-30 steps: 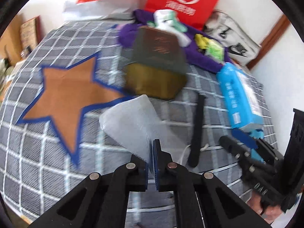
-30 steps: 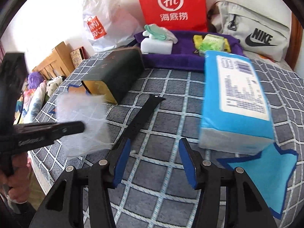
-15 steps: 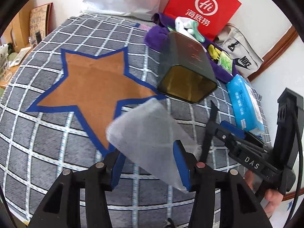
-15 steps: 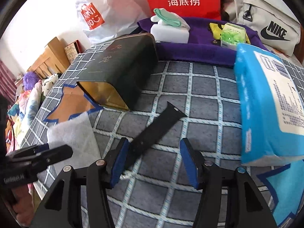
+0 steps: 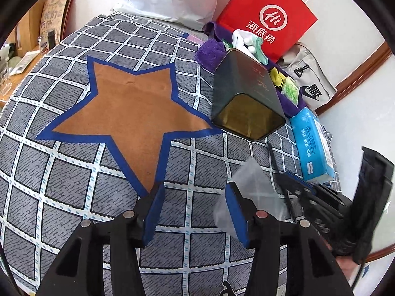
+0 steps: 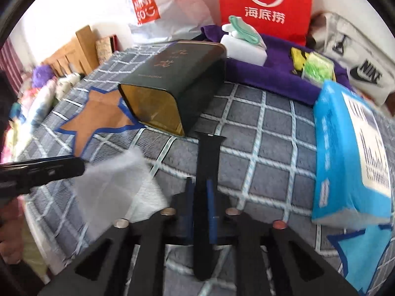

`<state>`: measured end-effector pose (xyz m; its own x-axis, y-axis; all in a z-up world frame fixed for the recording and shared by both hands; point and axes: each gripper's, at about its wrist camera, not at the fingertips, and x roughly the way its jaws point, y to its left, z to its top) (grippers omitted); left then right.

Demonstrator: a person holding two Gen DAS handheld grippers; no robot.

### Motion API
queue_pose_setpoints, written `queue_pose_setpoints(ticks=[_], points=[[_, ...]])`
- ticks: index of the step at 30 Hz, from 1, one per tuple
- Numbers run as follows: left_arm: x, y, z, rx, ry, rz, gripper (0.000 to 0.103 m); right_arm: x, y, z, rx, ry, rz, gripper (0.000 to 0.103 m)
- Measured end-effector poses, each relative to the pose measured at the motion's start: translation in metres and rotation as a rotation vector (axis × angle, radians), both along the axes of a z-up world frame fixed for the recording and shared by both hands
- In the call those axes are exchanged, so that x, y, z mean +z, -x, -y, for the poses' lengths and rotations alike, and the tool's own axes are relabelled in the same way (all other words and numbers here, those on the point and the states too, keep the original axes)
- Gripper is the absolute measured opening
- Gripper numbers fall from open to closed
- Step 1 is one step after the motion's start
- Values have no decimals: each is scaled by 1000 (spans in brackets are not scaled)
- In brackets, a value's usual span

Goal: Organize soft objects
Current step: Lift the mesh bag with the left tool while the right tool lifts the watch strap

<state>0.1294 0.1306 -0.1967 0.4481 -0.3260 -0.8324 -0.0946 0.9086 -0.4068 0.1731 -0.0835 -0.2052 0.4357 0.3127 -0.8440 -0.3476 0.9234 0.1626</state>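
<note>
My left gripper (image 5: pixel 195 212) is open and empty above the checked grey cloth (image 5: pixel 74 172), near the lower tip of the brown star patch (image 5: pixel 128 113). A white translucent sheet (image 5: pixel 254 192) lies just right of its right finger; it also shows in the right wrist view (image 6: pixel 111 185). My right gripper (image 6: pixel 200 212) is shut on a black watch strap (image 6: pixel 207 167) that lies along the cloth. The dark green tin (image 6: pixel 177 83) lies on its side with its gold open mouth facing me. A blue tissue pack (image 6: pixel 355 153) lies to the right.
At the back stand a red paper bag (image 6: pixel 264 2), a white plastic bag (image 6: pixel 158 7), a grey Nike bag (image 6: pixel 358 56) and a purple towel (image 6: pixel 271 76) with small items on it. The cloth's edge drops off at the left.
My left gripper let go of the white sheet and opened; the sheet now lies to its right. My right gripper moved over the black strap and shut on it.
</note>
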Motion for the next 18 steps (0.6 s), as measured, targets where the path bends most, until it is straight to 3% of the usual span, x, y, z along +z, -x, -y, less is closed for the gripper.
queue_pose_setpoints(ticks=[8, 11, 13, 18], points=[[2, 1, 14, -10, -41, -13, 52, -6, 6, 19, -24, -34, -44, 11], [3, 2, 16, -16, -42, -16, 52, -7, 3, 15, -3, -26, -29, 27], [3, 2, 17, -16, -46, -18, 52, -9, 2, 8, 14, 18, -11, 43], [3, 1, 17, -18, -47, -19, 52, -14, -1, 0, 41, 68, 54, 41]])
